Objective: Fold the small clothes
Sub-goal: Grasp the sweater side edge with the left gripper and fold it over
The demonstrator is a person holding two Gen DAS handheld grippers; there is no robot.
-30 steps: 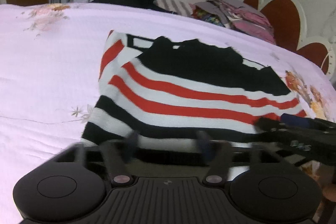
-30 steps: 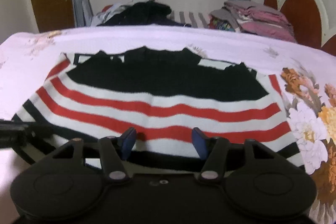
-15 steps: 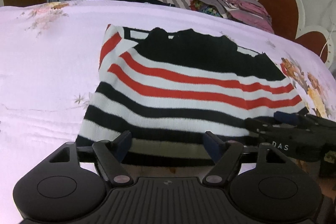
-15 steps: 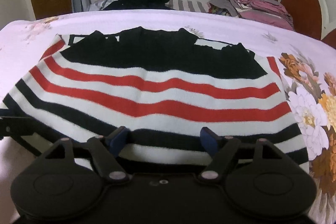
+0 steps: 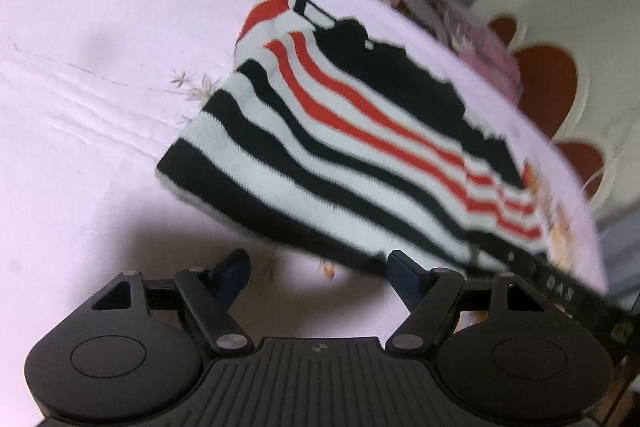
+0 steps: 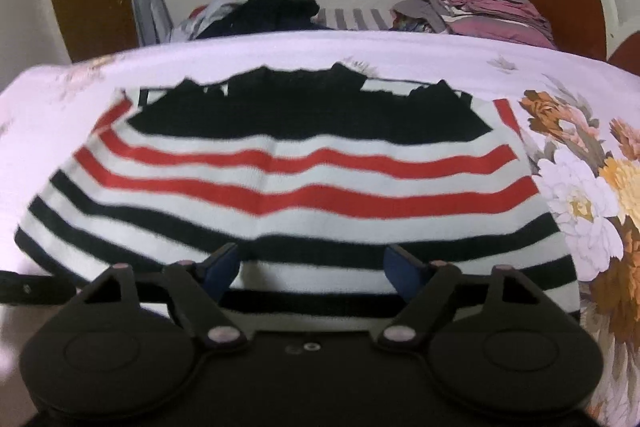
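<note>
Both tools are matte black: the left gripper (image 5: 318, 269) has a ribbed housing at bottom centre, the right gripper (image 6: 312, 267) a smooth one. Each shows two round side discs, silver pivot screws on angled links, and dark blue fingertips (image 6: 222, 265).

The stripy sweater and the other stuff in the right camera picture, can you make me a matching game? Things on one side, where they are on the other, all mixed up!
Things:
1. stripy sweater
2. big printed flowers
3. folded pink clothes
4. black clothes pile

Places:
A. far side, left of the striped cloth
B. spread flat in the middle of the bedsheet
C. far right, by the headboard
D. on the bedsheet, right of the sweater

Pairs: 1-B, 2-D, 3-C, 4-A
</note>
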